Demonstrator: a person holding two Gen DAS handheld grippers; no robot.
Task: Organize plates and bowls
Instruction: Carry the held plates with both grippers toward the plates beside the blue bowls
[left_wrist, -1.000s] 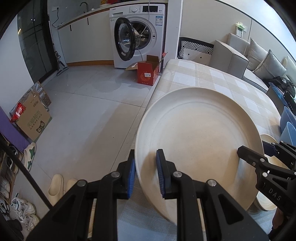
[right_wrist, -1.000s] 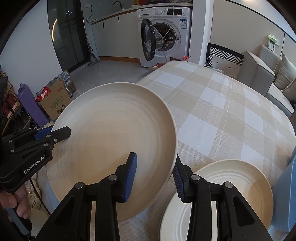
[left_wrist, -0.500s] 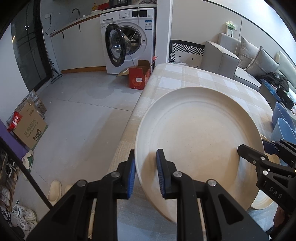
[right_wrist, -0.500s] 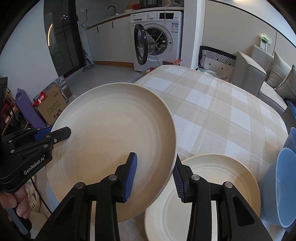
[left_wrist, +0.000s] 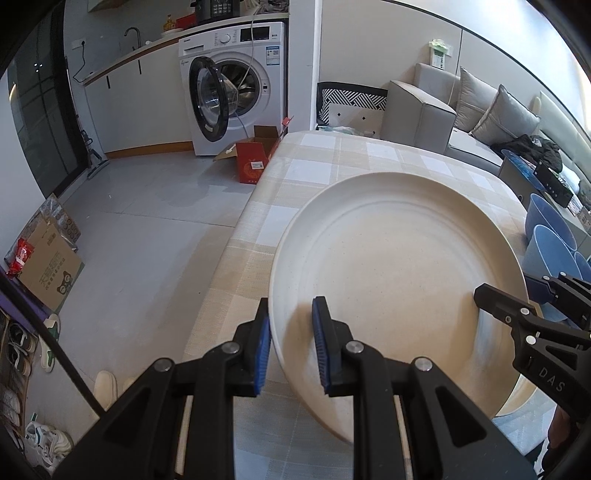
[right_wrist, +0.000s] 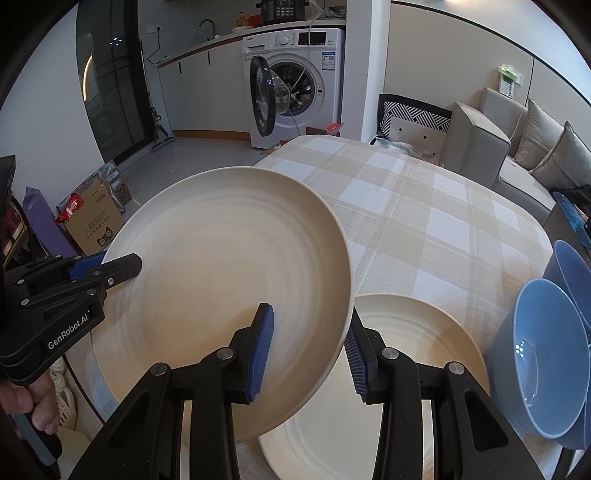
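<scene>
A large cream plate (left_wrist: 399, 266) (right_wrist: 229, 280) is held above the checked table, tilted. My left gripper (left_wrist: 290, 345) is shut on its left rim; it shows at the left of the right wrist view (right_wrist: 110, 267). My right gripper (right_wrist: 308, 352) straddles the plate's right rim with a gap between its pads and the rim; it shows at the right of the left wrist view (left_wrist: 517, 306). A second cream plate (right_wrist: 406, 369) lies flat on the table under the held one. Stacked blue bowls (right_wrist: 546, 354) (left_wrist: 550, 240) stand to the right.
The checked tablecloth (right_wrist: 424, 221) covers the table, whose left edge (left_wrist: 236, 243) drops to the floor. A washing machine (left_wrist: 236, 85) with an open door, a red box (left_wrist: 255, 158) and a grey sofa (left_wrist: 436, 110) lie beyond.
Both grippers have carried the plate to the right, over the lower plate. The blue bowls have come into view at the right.
</scene>
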